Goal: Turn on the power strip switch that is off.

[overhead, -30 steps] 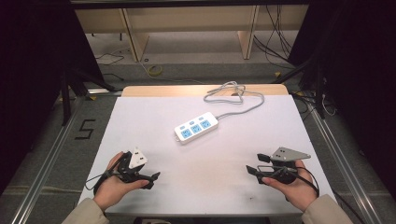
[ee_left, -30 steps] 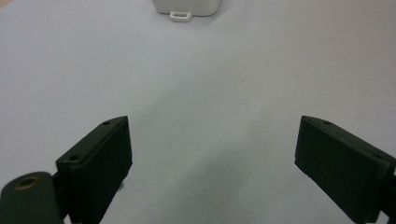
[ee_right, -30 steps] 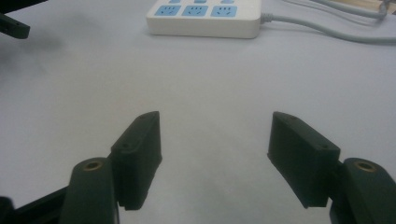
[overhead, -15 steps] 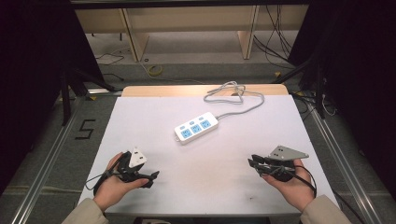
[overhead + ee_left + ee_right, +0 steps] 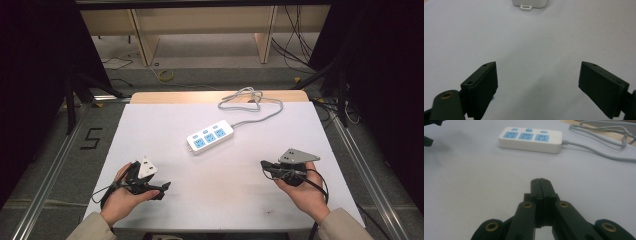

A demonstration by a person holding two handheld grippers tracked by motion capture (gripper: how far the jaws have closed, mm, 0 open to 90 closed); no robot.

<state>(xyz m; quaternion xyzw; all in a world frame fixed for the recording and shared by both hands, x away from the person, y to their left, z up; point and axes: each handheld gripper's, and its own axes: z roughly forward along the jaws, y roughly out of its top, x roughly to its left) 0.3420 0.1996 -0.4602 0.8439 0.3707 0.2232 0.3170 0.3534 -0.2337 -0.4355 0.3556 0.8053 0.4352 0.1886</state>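
Note:
A white power strip (image 5: 210,136) with three blue sockets lies at the middle of the white table (image 5: 225,200). Its grey cable (image 5: 250,100) coils toward the far edge. My left gripper (image 5: 161,190) rests near the front left in a hand, its jaws open wide on bare table (image 5: 537,75); the strip's end (image 5: 530,3) lies ahead of it. My right gripper (image 5: 262,164), held at the front right, has just been closing. Its jaws now meet with nothing between them (image 5: 540,182). The strip (image 5: 531,139) and cable (image 5: 604,152) lie well beyond its tips.
Wooden shelving (image 5: 200,30) and loose floor cables (image 5: 165,75) lie past the table's far edge. Metal rails (image 5: 50,170) run along both sides of the table, with a "5" mark (image 5: 90,138) on the floor at left. Dark curtains flank the scene.
The right gripper's jaws went from wide open to shut, and that hand shifted slightly away from the front edge. The left hand and the power strip stayed put.

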